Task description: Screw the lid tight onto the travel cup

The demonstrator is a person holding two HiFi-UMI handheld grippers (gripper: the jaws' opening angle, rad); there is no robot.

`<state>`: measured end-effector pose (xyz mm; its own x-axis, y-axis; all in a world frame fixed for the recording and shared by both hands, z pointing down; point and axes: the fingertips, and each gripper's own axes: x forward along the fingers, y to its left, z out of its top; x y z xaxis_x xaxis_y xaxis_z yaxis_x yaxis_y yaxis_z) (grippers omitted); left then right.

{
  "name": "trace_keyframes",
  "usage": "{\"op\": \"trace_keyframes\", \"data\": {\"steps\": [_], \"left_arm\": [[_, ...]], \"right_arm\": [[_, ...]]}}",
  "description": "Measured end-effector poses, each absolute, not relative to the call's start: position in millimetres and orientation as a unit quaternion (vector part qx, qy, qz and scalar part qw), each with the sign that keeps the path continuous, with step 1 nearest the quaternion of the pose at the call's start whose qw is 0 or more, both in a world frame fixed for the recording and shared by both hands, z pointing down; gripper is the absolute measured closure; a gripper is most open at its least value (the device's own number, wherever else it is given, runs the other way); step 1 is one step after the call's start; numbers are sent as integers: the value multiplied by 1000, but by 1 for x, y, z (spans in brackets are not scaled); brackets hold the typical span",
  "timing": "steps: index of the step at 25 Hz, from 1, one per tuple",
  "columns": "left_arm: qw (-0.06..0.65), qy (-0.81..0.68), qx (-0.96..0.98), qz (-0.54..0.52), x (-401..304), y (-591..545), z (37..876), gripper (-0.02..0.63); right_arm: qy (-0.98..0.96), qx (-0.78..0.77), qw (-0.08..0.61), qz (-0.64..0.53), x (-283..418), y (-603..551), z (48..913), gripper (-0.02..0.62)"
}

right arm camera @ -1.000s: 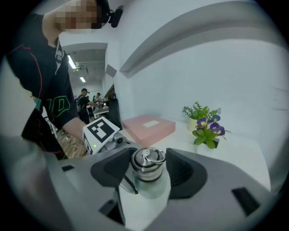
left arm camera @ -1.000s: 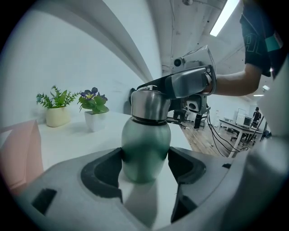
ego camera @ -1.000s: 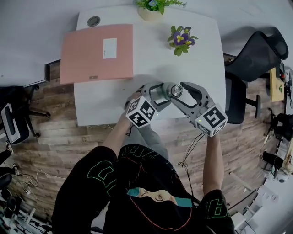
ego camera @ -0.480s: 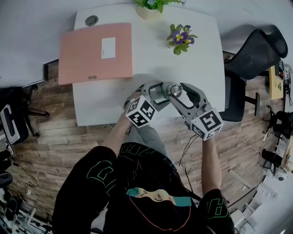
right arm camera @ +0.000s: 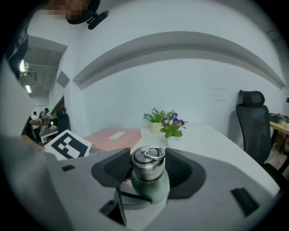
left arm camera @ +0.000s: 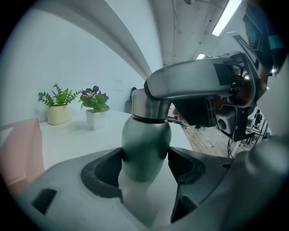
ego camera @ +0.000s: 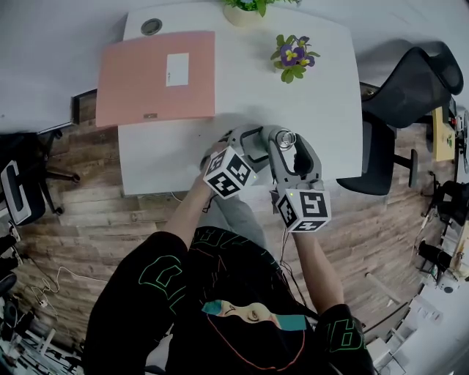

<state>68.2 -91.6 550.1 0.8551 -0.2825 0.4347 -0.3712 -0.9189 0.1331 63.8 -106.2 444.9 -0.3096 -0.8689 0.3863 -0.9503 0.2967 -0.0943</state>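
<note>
A green travel cup [left arm camera: 145, 146] with a steel lid [right arm camera: 147, 163] stands near the front edge of the white table [ego camera: 146, 168]. My left gripper [left arm camera: 145, 163] is shut on the cup's green body, a pad pressed on each side. My right gripper [right arm camera: 147, 169] comes in from the near side and is shut on the steel lid [ego camera: 285, 139], whose ring handle lies on top. In the head view both grippers meet at the cup; the left gripper [ego camera: 253, 144] is left of it and the right gripper [ego camera: 286, 143] is over it.
A pink folder [ego camera: 156, 77] lies at the table's back left, with a round grommet [ego camera: 151, 27] behind it. A purple flower pot [ego camera: 293, 53] and a green plant pot [ego camera: 245, 11] stand at the back. A black chair [ego camera: 410, 95] is right of the table.
My right gripper has swung round the lid: its marker cube moved from the right to the near side of the cup. The left gripper and cup stayed in place.
</note>
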Motion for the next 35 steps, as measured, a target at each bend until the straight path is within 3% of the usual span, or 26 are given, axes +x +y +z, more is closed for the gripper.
{"op": "trace_keyframes", "data": {"steps": [6, 9, 23, 35], "left_arm": [[111, -183, 956, 201, 68, -93, 550, 275], [110, -181, 956, 203, 68, -93, 551, 275], [108, -176, 956, 210, 68, -93, 553, 276], [110, -172, 956, 211, 69, -93, 554, 276]], "right_arm": [[-797, 568, 141, 150, 62, -109, 445, 343], [-816, 541, 148, 143, 63, -112, 442, 261], [-923, 299, 240, 46, 42, -105, 429, 288], [-938, 214, 258, 85, 45, -108, 444, 348]]}}
